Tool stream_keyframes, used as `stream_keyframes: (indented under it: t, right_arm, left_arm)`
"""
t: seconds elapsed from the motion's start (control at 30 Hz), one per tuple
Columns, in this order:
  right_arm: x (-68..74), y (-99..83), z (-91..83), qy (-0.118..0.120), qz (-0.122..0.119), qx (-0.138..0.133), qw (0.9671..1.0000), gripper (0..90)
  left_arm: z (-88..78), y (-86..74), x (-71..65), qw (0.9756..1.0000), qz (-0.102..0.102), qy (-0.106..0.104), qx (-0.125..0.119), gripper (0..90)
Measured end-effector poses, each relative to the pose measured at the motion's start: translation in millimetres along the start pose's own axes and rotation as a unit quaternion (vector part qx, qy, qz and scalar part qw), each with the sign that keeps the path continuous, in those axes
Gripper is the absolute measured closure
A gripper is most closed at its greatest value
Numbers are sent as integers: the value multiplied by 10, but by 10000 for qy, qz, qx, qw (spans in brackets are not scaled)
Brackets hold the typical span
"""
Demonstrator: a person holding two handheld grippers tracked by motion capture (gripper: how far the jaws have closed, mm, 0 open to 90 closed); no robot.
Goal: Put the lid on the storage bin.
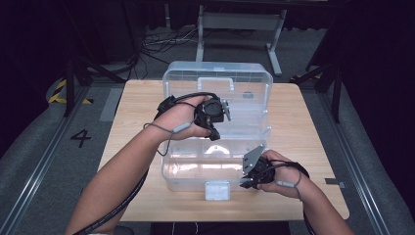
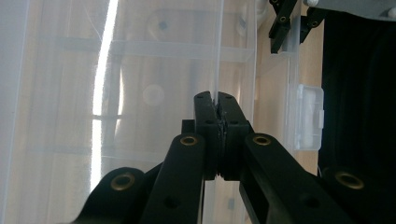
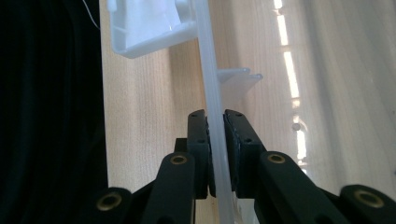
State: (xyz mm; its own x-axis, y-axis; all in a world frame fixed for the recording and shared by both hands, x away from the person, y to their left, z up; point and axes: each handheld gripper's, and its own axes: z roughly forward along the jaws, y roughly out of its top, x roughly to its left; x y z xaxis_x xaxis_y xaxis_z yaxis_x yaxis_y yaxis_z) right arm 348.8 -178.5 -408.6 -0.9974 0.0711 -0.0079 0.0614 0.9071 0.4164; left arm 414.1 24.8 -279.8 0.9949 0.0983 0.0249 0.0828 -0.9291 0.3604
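A lab or recording studio is indicated: black curtains (image 1: 377,44) are hung around, a grey carpeted floor (image 1: 44,132) is marked with a "4" (image 1: 80,138) and hazard tape (image 1: 58,91), cables (image 1: 161,44) are strewn beyond the surface's (image 1: 313,132) far edge, beside a metal stand (image 1: 240,24).

one clear plastic box (image 1: 195,171) stands open on one wooden table (image 1: 313,137). the box has one lid (image 1: 254,81), one carry handle (image 1: 215,82) and one white latch (image 1: 217,190) (at its front wall). two grippers are there, one left gripper (image 1: 215,113) and one right gripper (image 1: 252,172), each held by one hand, with one cable apiece.
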Motion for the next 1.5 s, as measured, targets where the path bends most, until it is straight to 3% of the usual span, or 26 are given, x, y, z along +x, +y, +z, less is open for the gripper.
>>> stream_keyframes:
  t: [0.07,0.4,0.53,0.63,0.83,1.0,1.1,1.13,1.17,1.23,1.3,1.37,1.43,1.47,1.5]
  right_arm:
    - [6,5,-18,9,-17,-20,10000,804]
    - [11,-34,-297,-46,1,-625,9980,800]
    - [41,-33,-411,7,70,-1035,9946,853]
    - [52,-32,-464,0,78,-1169,9931,879]
    - [93,-48,-655,-52,78,-1713,9852,900]
    - [68,-96,-786,-124,342,-2481,9680,900]
    - [38,-140,-876,-275,551,-2943,9537,900]
    - [38,-140,-876,-275,551,-2943,9537,900]
    - [21,-169,-920,-422,656,-3124,9467,900]
    - [-2,-208,-961,-571,814,-3331,9376,900]
    - [-39,-263,-1000,-855,1027,-3549,9253,900]
    - [-75,-318,-1023,-954,1230,-3721,9150,900]
    - [-106,-363,-1043,-1063,1389,-3817,9076,900]
    - [-106,-363,-1043,-1063,1389,-3817,9076,900]
    - [-126,-394,-1057,-1128,1521,-3923,9002,900]
  left_arm:
    - [5,-1,-8,10000,7,-29,3,890]
    - [23,-13,-59,10000,3,-34,16,890]
    - [30,-23,-76,10000,4,-44,3,891]
    - [35,-26,-87,10000,9,-45,0,890]
    - [48,-29,-122,10000,14,-42,12,891]
    - [56,-36,-149,10000,-14,-23,16,890]
    - [65,-45,-170,10000,-22,-10,1,890]
    - [65,-45,-170,10000,-22,-10,1,890]
    - [67,-46,-175,10000,-20,-6,-1,890]
    - [70,-50,-186,10000,14,1,19,890]
    - [78,-54,-207,10000,41,27,18,890]
    - [87,-55,-231,10000,62,54,31,891]
    - [101,-58,-258,10000,71,50,43,891]
    - [101,-58,-258,10000,71,50,43,891]
    - [108,-61,-268,10000,75,47,35,891]
